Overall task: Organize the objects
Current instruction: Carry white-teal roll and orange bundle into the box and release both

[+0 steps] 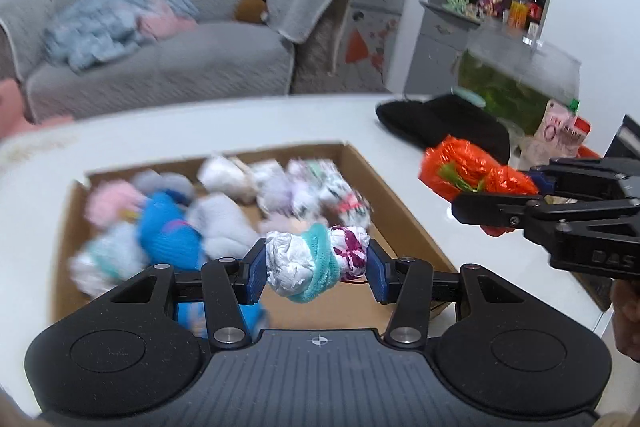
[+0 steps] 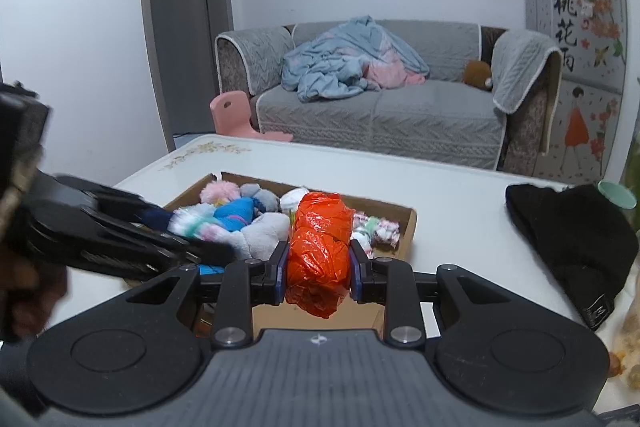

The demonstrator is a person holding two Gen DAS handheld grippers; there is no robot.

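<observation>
1. A shallow cardboard box (image 1: 376, 187) of plain brown board sits on the glossy white bench (image 1: 240, 123); the box's far corner is square and its walls are low.
2. Inside the box lies a heap of soft rolled socks (image 1: 224, 219): fuzzy pink, bright blue knit, pale grey plush and white patterned ones, blurred in the left wrist view.
3. The left hand-held gripper (image 1: 317, 269) is closed part way on a rolled sock bundle (image 1: 316, 263), white crinkled fabric with purple print, ringed by a fluffy teal cuff. Its blue pads (image 1: 256, 273) press the bundle's two ends, holding it above the box's near edge.
4. The right hand-held gripper (image 2: 319, 269) clamps a crinkly orange plastic bag bundle (image 2: 320, 251), a tall glossy lump squeezed between its jaws, above the box's near side in the right wrist view.
5. To the right on the bench lies a black knit hat (image 2: 576, 239), matte and slumped, well apart from the box.
6. A grey quilted sofa (image 2: 400, 107) stands behind the bench.
</observation>
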